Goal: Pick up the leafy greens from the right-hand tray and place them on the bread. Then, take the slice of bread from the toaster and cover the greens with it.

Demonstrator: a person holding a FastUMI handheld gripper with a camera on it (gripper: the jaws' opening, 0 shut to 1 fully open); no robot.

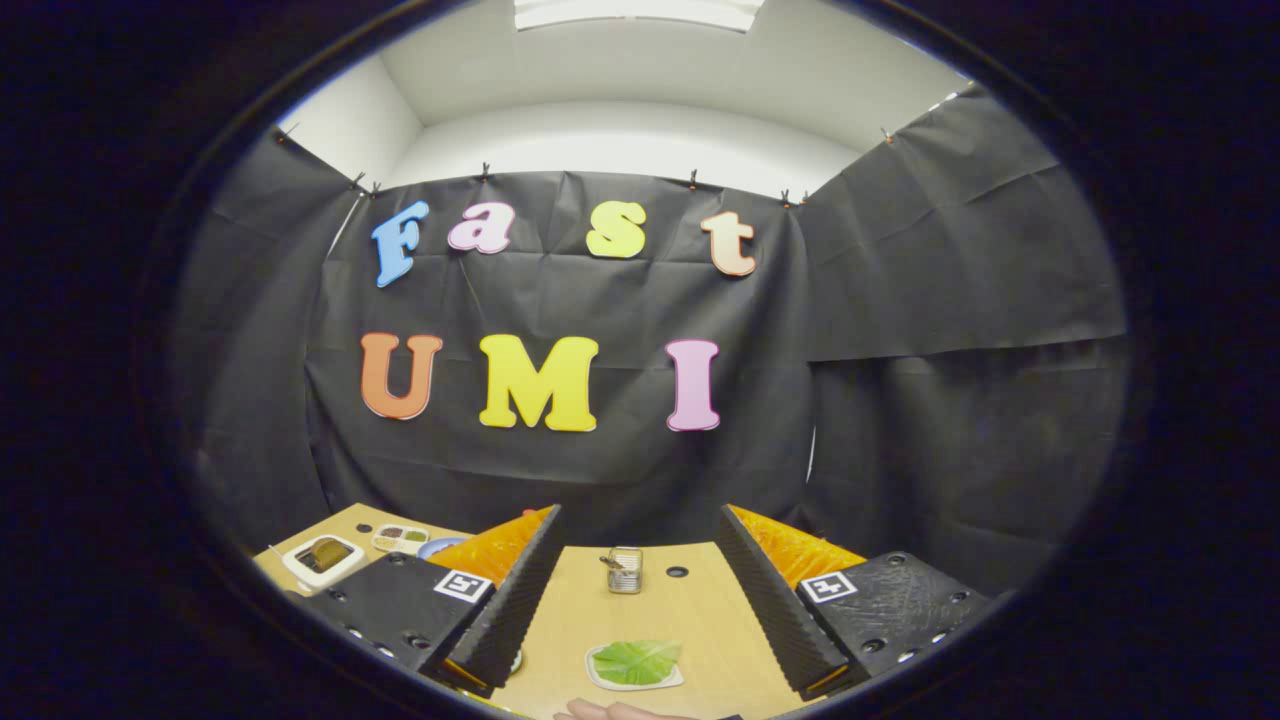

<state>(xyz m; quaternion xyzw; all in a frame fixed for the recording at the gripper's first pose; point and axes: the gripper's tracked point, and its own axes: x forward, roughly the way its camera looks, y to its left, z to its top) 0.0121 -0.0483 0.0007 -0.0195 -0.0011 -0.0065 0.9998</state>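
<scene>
Gripper view: we look forward along the two fingers, out over a pale wooden surface (690,620) toward the booth's black cloth wall.
Writing: we can read no brand or label on any object; each finger body carries a square black-and-white marker, one marker (463,585) on the left body and another on the right, patterns rather than words.
Gripper (638,640): we see it spread wide, fingers well apart, with nothing between them pressed or held.
Pose: we see the fingers slanting down toward the surface and held above it, touching none of the objects.
Leafy greens (637,661): a flat green leaf lies on a small white tray (600,676) on the surface, between the two fingers.
Hand (610,711): we see a bare hand, partly cut off, just nearer than the tray.
Metal object (624,569): a small shiny container stands beyond the greens, between the fingers; we cannot tell what it is.
Bread (327,553): a brown piece sits in a white dish (322,563) well off to the left, past the left finger.
Divided tray (400,539): it holds small portions of food, just beyond that dish.
</scene>
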